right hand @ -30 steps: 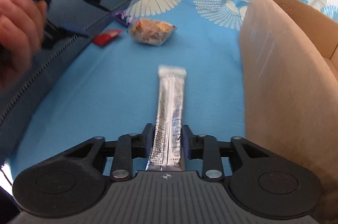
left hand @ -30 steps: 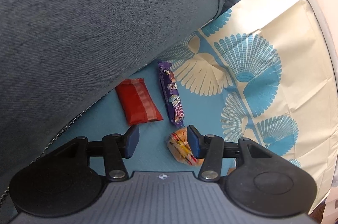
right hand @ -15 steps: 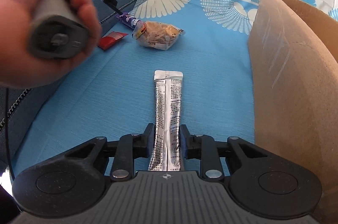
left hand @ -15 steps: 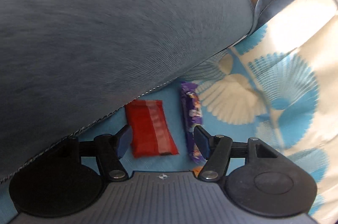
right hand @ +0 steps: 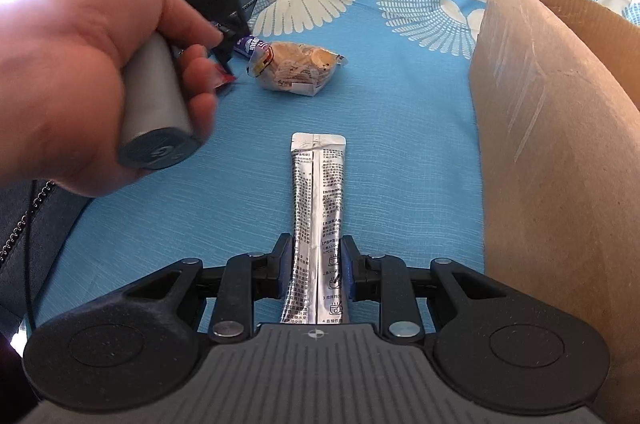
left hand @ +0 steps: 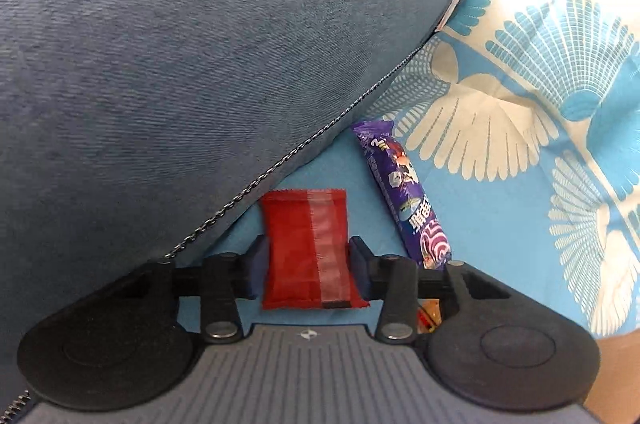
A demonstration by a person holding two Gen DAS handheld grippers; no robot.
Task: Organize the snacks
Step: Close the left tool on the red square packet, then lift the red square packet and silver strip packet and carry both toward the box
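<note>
A red snack packet (left hand: 296, 224) lies flat on the blue cloth between the fingers of my left gripper (left hand: 308, 264). Its jaws are closing, and both pads touch the packet's long edges. A purple candy bar (left hand: 404, 191) lies just right of it. In the right wrist view a hand (right hand: 80, 63) holds that gripper over the red packet (right hand: 225, 79), with a clear bag of biscuits (right hand: 296, 67) beside it. My right gripper (right hand: 314, 272) is shut on the near end of a silver stick sachet (right hand: 318, 183) that lies on the cloth.
A big blue-grey cushion (left hand: 200, 43) with a zip edge rises close on the left of the red packet. An open cardboard box (right hand: 560, 143) stands at the right of the sachet. The blue cloth with a white fan pattern (right hand: 360, 3) runs on behind.
My left gripper moved from the biscuit bag over to the red packet, opened wider, then closed in onto its edges. The right gripper stayed still on the silver sachet.
</note>
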